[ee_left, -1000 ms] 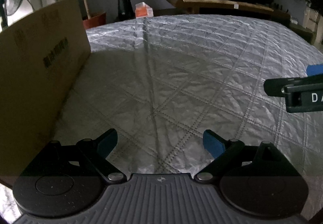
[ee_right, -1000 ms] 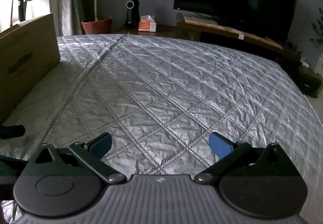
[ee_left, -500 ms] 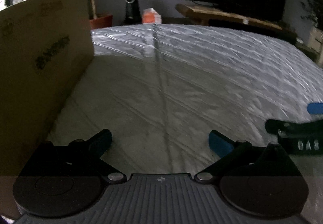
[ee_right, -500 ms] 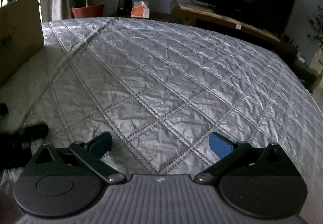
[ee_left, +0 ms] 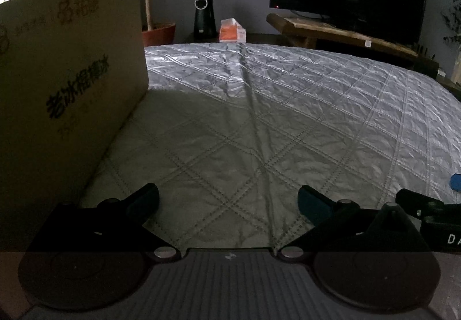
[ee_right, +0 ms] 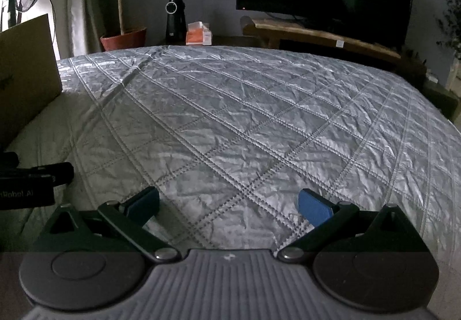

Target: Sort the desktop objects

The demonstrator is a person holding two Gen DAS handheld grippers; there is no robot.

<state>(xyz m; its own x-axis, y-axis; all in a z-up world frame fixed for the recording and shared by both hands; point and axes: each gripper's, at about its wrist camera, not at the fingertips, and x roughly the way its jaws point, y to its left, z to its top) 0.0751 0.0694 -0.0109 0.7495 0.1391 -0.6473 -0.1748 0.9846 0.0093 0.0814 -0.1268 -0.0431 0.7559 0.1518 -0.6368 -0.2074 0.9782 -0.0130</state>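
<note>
While both the left gripper (ee_left: 227, 200) and right gripper (ee_right: 227, 201) gape wide and empty over the bare quilted cover (ee_right: 259, 124), scanning for objects beside the cardboard box (ee_left: 66, 95) seems wisest.

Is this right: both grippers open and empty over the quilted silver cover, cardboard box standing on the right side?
Nearly. The cardboard box stands on the left side of the quilted silver cover, not the right; the left wrist view shows it closest, and the right wrist view agrees. The rest holds: left gripper and right gripper are both open and empty.
</note>
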